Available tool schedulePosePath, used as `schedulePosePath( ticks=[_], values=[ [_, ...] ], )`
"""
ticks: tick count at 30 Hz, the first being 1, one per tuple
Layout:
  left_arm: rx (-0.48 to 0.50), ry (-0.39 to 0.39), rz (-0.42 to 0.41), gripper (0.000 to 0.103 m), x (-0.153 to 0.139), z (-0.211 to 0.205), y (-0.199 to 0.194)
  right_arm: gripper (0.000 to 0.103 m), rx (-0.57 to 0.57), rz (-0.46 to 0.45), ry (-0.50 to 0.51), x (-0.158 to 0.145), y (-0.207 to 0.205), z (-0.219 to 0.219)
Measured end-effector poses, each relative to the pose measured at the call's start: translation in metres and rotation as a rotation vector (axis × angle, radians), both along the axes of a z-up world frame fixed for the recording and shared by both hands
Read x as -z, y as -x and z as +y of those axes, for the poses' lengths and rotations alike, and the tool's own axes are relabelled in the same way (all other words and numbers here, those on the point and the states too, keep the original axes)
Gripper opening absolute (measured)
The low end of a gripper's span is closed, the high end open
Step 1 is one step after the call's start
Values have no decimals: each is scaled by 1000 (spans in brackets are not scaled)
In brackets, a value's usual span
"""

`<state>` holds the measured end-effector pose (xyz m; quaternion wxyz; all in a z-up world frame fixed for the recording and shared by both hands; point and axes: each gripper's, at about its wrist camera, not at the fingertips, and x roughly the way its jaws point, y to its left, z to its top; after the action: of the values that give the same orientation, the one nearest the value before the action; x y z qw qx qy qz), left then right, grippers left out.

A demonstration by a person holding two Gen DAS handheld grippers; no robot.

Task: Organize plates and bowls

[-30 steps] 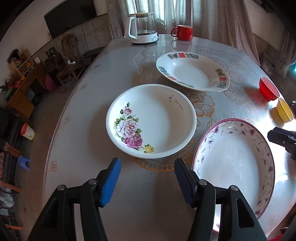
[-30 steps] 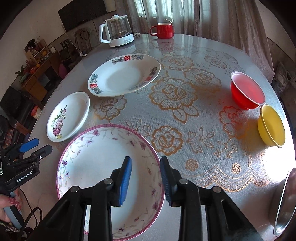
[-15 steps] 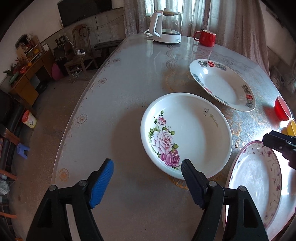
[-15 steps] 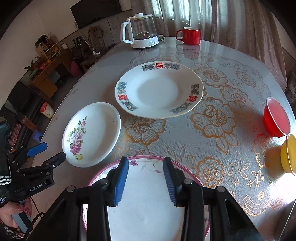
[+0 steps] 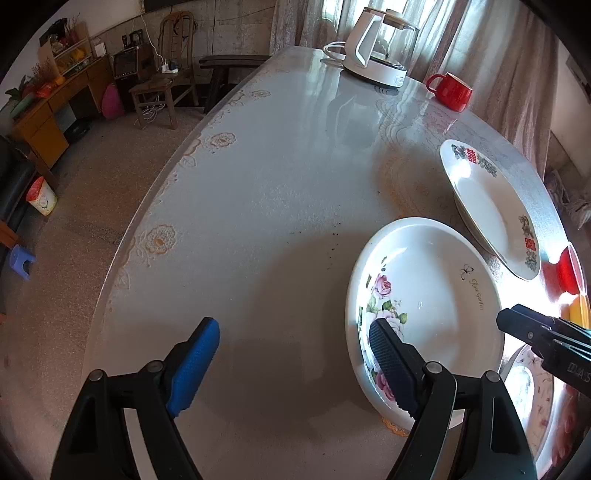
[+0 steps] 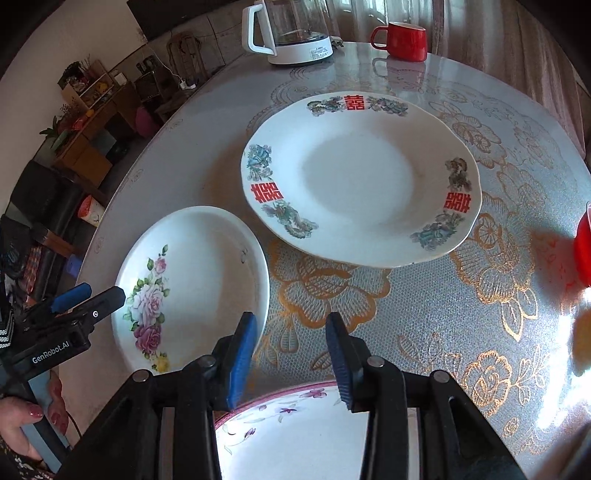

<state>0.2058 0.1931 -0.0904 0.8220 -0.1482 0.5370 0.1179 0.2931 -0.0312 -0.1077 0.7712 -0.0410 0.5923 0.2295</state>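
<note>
A white rose-print plate [image 5: 436, 295] [image 6: 207, 273] lies on the table. Behind it lies a larger white plate with red characters [image 5: 487, 203] [image 6: 358, 177]. A purple-rimmed floral plate [image 5: 532, 391] [image 6: 295, 428] lies nearest me. My left gripper [image 5: 295, 354] is open and empty, its right finger over the rose plate's near left rim; it also shows in the right wrist view [image 6: 88, 295]. My right gripper [image 6: 291, 347] is open and empty above the purple-rimmed plate's far edge.
A red bowl [image 5: 569, 266] [image 6: 583, 243] and a yellow bowl [image 5: 580, 310] sit at the right. A kettle [image 5: 384, 55] [image 6: 291, 29] and a red mug [image 5: 450, 90] [image 6: 402, 40] stand at the far edge. The table edge [image 5: 122, 251] runs along the left.
Both grippers have moved forward and swung left. The left gripper now reaches the rose plate's rim; the right gripper has passed to the purple-rimmed plate's far edge. Both stay open.
</note>
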Motion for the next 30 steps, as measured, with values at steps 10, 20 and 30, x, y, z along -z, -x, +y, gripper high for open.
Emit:
schedulePosePath(
  ticks=[10, 20, 30],
  values=[
    [39, 39, -73, 84, -15, -4, -30, 40, 67, -32, -28, -12, -17, -13],
    [148, 17, -87, 85, -28, -25, -82, 43, 203, -34, -51, -14, -37, -64],
    [221, 58, -73, 93, -25, -41, -125, 62, 311, -69, -63, -19, -67, -95]
  ],
)
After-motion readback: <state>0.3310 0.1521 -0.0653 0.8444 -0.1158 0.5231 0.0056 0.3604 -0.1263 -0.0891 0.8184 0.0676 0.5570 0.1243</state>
